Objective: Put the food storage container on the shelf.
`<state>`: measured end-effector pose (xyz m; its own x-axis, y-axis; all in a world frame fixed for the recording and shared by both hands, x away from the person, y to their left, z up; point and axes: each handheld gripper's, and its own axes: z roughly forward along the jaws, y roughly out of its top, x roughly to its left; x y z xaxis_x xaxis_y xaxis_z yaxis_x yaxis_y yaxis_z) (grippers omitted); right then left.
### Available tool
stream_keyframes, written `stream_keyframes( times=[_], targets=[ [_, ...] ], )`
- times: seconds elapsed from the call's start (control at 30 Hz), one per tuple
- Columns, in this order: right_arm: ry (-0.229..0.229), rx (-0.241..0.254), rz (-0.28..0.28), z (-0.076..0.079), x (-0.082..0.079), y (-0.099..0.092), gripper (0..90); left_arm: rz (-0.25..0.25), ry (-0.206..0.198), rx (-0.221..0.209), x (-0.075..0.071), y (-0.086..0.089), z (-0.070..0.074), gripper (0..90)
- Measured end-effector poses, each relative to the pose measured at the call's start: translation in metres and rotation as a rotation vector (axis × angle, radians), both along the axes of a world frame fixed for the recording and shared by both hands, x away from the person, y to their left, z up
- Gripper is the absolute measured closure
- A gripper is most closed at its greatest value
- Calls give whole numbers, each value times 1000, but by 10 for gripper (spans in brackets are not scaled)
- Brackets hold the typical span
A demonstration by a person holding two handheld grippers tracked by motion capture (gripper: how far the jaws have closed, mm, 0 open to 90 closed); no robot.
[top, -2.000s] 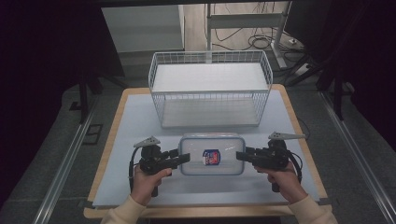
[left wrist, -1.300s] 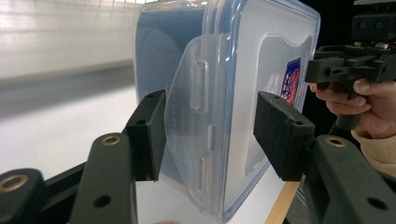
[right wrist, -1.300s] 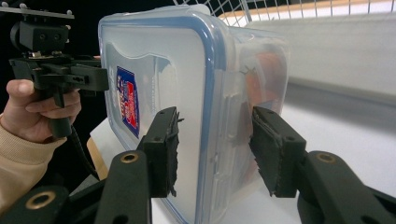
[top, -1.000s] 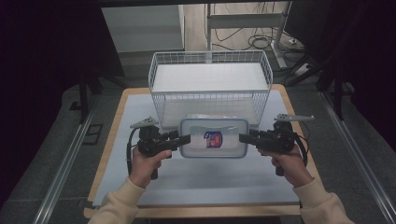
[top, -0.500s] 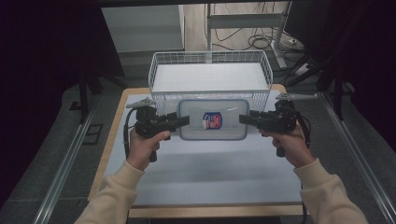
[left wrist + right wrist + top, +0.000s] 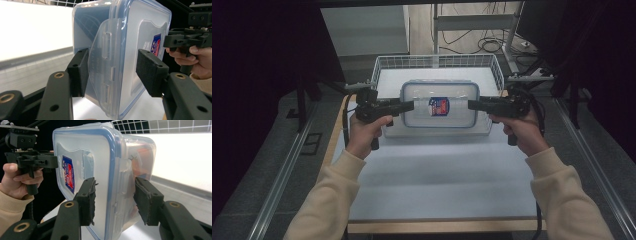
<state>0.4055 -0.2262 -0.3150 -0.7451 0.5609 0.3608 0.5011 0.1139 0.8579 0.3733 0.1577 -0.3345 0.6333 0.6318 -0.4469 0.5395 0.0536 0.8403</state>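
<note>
White paper covers the bench (image 6: 432, 180), and a wire basket (image 6: 382, 67) stands at its far edge. I hold the plastic container (image 6: 439, 105) in the air at the basket's near side, one short end in each tool. My left tool (image 6: 408, 105) and right tool (image 6: 473, 105) both clamp across lid and base. I judge it light, stiff and rather slippery, so the latch flaps are the safest places to grip.
</note>
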Motion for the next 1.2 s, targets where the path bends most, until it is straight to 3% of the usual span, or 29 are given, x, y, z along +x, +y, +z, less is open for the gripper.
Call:
stream_keyframes(
  times=[0.37, 0.77, 1.03, 1.2],
  targets=[
    [13, 5, -12, 8, 29, 6, 527, 1, 14, -5, 30, 6, 8, 452],
    [37, 0, -33, 28, 63, 10, 524, -6, 31, -20, 65, 10, 23, 452],
    [72, -1, -55, 33, 82, 12, 521, -8, 78, -37, 88, 10, 25, 451],
    [108, -12, -73, 30, 91, 12, 517, -8, 121, -45, 100, 10, 16, 449]
  ],
)
